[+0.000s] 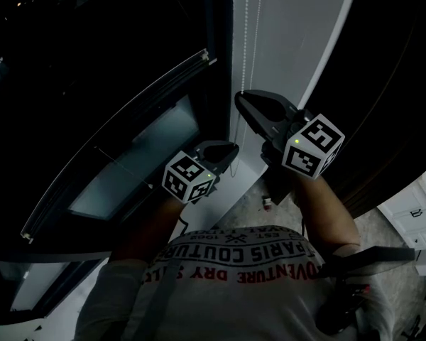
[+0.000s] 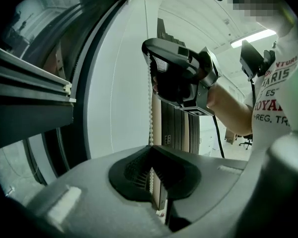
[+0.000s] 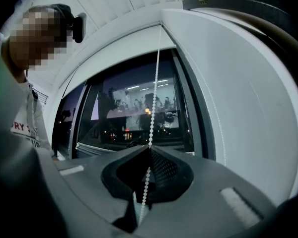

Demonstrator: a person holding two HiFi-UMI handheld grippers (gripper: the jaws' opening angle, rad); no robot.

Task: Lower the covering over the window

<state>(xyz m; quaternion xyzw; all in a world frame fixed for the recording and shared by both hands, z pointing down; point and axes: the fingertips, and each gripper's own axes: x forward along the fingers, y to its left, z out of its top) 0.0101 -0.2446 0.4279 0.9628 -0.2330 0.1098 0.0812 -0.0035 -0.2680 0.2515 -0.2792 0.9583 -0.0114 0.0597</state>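
Observation:
A white bead chain [image 1: 245,27] hangs down the white wall beside the dark window [image 1: 135,155]. My right gripper [image 1: 243,99] is the upper one and is shut on the chain; in the right gripper view the beads [image 3: 156,83] run down into its closed jaws [image 3: 150,150]. Just below it, my left gripper [image 1: 231,148] is shut on the same chain [image 2: 150,113], which passes between its closed jaws [image 2: 151,152]. The left gripper view also shows the right gripper [image 2: 150,51] above, on the chain. A pale rail [image 1: 128,116] crosses the window; I cannot tell whether it belongs to the covering.
A white wall panel [image 1: 291,34] stands right of the chain, with a dark frame [image 1: 220,62] between it and the glass. White cabinets [image 1: 419,204] sit at the far right. The person's printed shirt [image 1: 248,261] fills the bottom of the head view.

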